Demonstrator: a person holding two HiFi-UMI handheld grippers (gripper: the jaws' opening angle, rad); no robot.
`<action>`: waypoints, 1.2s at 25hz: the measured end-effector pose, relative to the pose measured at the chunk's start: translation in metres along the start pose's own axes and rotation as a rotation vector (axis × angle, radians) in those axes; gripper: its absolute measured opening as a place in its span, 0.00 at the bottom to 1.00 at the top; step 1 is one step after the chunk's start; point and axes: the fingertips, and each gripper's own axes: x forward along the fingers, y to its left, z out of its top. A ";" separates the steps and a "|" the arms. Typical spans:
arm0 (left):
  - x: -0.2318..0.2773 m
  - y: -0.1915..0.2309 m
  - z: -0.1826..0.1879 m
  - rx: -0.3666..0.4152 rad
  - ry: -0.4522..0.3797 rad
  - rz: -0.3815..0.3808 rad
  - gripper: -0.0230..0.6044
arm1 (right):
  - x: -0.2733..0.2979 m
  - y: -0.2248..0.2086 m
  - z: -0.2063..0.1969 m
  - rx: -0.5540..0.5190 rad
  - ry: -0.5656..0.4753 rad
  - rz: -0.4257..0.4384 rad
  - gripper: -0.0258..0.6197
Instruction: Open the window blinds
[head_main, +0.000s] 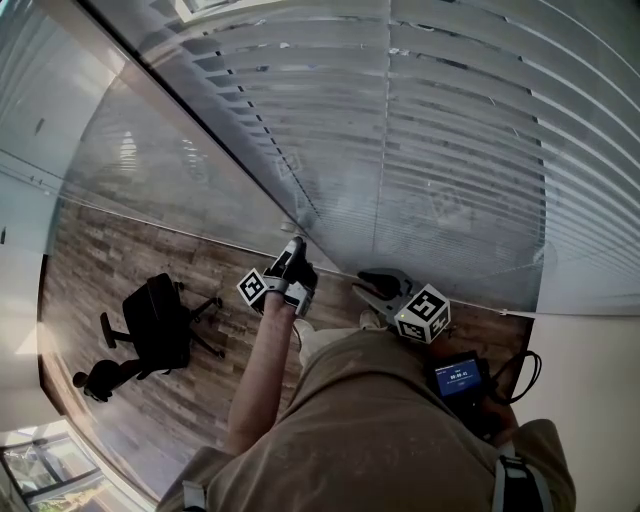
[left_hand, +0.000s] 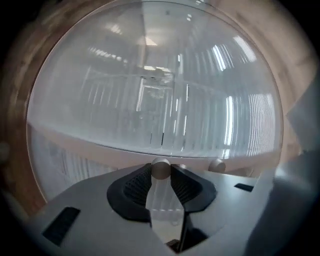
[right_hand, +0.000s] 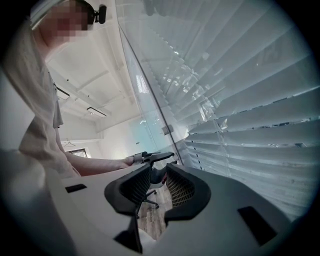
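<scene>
White slatted window blinds fill the upper right of the head view, and their slats overlap at a slant. My left gripper reaches to the blinds' left edge, beside a glass wall. In the left gripper view this left gripper is shut on a clear plastic blind wand, whose rounded tip sticks out past the pads. To its right my right gripper hangs short of the blinds. The right gripper is open, with nothing between its fingers.
A glass partition runs along the left of the blinds. Below lies a wood-plank floor with a black office chair. A second rounded knob shows right of the held wand. A small screen device hangs at the person's waist.
</scene>
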 end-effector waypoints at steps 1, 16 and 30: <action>0.000 0.002 0.001 -0.091 -0.016 -0.036 0.25 | 0.000 0.000 0.000 0.000 0.000 0.000 0.20; 0.001 0.000 0.001 -0.112 -0.001 -0.037 0.25 | 0.001 0.002 0.000 -0.008 0.006 0.006 0.20; -0.002 -0.013 0.001 0.204 0.020 0.011 0.28 | 0.003 0.005 0.000 -0.002 0.021 0.014 0.20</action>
